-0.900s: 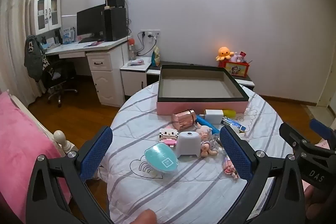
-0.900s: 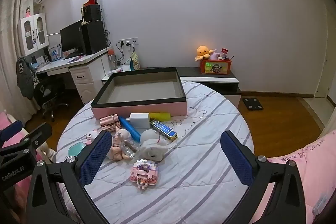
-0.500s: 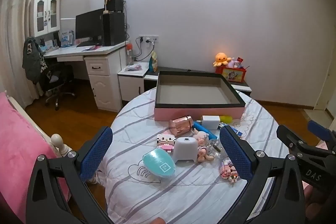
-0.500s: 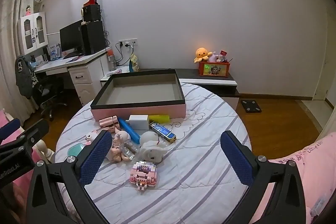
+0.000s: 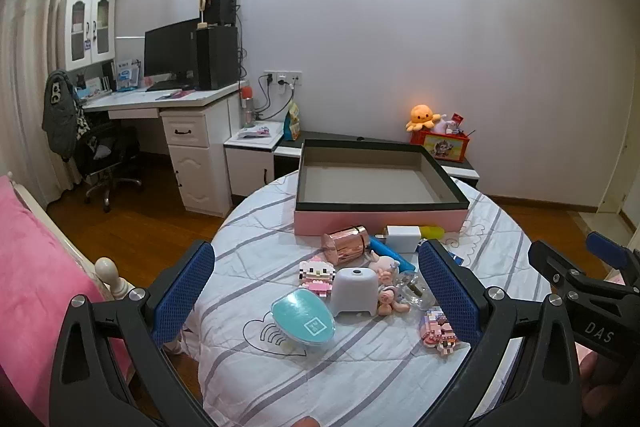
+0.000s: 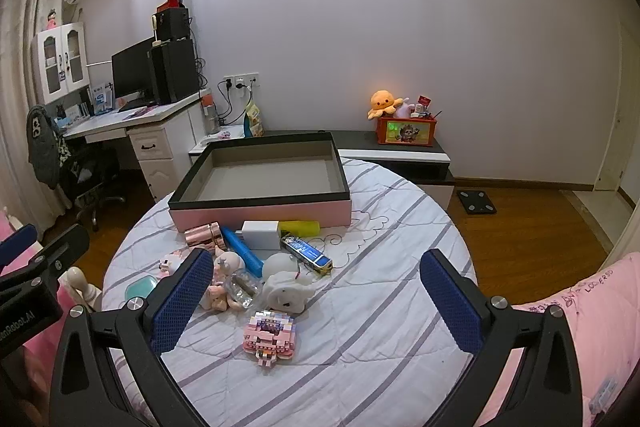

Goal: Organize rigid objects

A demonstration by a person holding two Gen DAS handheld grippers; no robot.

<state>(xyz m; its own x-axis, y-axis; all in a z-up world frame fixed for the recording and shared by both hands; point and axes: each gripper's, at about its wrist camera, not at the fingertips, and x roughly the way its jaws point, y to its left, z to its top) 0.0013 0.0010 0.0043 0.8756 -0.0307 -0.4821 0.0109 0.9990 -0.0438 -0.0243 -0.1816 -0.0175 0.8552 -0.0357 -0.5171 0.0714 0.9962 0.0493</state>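
A pink box point(image 5: 380, 221) point(image 6: 260, 215) with a dark rim stands empty at the far side of the round table. Before it lies a cluster: rose-gold cylinder point(image 5: 345, 243), white charger point(image 5: 402, 238), blue tube point(image 6: 242, 255), teal oval case point(image 5: 303, 319), white stool-shaped thing point(image 5: 355, 291), pink block figures point(image 5: 317, 273) point(image 6: 270, 337), white piggy figure point(image 6: 286, 287), small dolls point(image 6: 224, 281). My left gripper point(image 5: 316, 301) is open and empty above the table's near side. My right gripper point(image 6: 316, 301) is open and empty, also held back from the cluster.
The table wears a white striped cloth point(image 6: 360, 307). A pink bed point(image 5: 28, 267) lies left, a pink quilt point(image 6: 580, 315) right. A desk with monitor point(image 5: 172, 47) and a low cabinet with an orange plush point(image 5: 424, 117) stand along the wall.
Both grippers have drawn back and risen a little; the table and box appear slightly farther. No object has moved.
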